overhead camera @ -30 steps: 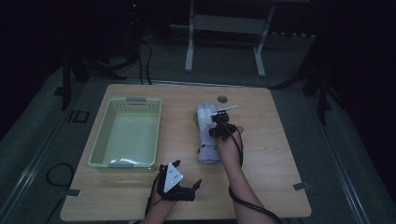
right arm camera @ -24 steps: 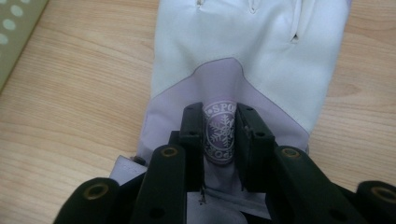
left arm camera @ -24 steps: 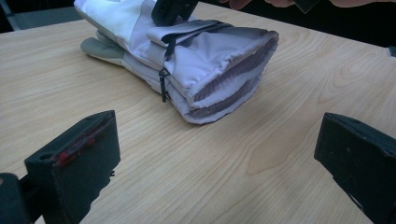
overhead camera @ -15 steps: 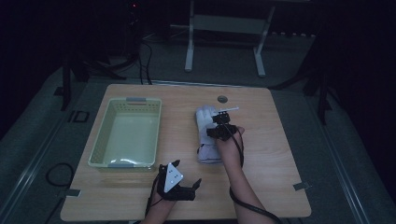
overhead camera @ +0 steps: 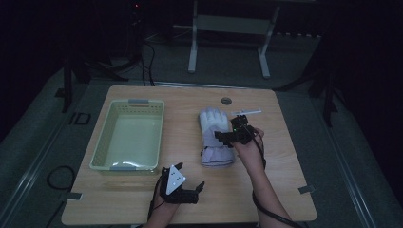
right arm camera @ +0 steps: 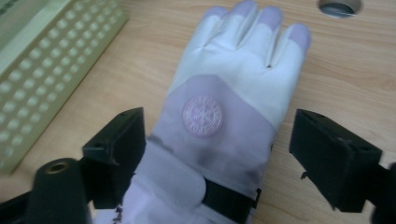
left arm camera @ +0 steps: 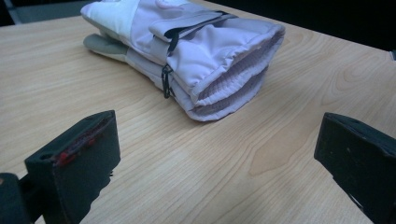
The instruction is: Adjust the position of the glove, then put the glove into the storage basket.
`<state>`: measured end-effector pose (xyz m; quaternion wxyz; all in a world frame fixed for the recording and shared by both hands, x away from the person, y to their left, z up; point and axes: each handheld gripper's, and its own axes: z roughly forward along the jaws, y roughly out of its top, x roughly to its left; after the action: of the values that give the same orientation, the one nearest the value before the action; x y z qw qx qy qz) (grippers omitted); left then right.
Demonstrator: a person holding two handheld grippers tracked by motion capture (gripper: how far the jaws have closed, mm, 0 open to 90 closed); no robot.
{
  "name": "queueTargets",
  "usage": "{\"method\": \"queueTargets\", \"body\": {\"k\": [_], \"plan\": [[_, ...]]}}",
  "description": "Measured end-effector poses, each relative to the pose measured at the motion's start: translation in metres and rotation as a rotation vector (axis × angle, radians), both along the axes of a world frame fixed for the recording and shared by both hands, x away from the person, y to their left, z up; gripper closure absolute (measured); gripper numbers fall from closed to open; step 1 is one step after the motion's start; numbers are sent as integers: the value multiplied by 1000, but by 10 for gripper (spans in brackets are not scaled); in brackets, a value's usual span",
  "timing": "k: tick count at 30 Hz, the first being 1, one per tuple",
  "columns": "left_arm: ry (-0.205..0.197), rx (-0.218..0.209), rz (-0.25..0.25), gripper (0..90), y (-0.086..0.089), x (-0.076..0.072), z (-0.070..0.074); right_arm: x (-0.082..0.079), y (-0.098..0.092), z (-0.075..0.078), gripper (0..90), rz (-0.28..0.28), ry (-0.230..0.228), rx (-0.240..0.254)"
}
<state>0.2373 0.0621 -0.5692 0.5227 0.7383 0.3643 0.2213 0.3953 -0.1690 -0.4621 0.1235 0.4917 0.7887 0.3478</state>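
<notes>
Under the right tongs (right arm camera: pixel 219 154), glove (right arm camera: pixel 233 93) cuff cut off.

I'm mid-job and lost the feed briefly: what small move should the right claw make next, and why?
Probably lift the right claw clear: its jaws have just been opening and now stand either side of the glove, pressing nothing. The glove lies flat on the table.

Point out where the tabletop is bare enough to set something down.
The widest bare wood lies right of the glove and right gripper, out to the table edge. A narrower strip runs between the green basket and the glove. The near edge is crowded by the left gripper; the far edge holds a round hole and a white strip.
</notes>
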Motion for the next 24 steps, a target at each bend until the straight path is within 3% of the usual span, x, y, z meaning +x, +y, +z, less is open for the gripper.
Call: {"method": "queueTargets", "body": {"k": [3,6,8,10,12,13,17,19,21,24], "plan": [[19,7,11,4,-1,2,0,-7,-13,0,149,68,-40,35],[40,23,19,3,-3,4,0,-10,-20,2,148,100,-87,36],[52,21,5,3,-4,6,1,-15,-29,4,149,124,-130,34],[83,-16,-40,3,-5,9,4,-18,-37,6,161,132,-170,24],[102,-45,-75,3,-7,11,10,-19,-44,5,162,153,-183,11],[90,-46,-82,3,-8,12,13,-20,-46,4,162,156,-190,0],[44,3,-89,3,-15,17,31,-18,-53,-2,162,154,-204,-21],[34,-8,-85,3,-16,24,37,-17,-53,-4,153,160,-226,4],[52,22,-51,4,-18,33,45,-16,-52,-7,153,164,-218,11],[105,49,-53,4,-21,44,51,-13,-51,-8,142,162,-210,12]]}}
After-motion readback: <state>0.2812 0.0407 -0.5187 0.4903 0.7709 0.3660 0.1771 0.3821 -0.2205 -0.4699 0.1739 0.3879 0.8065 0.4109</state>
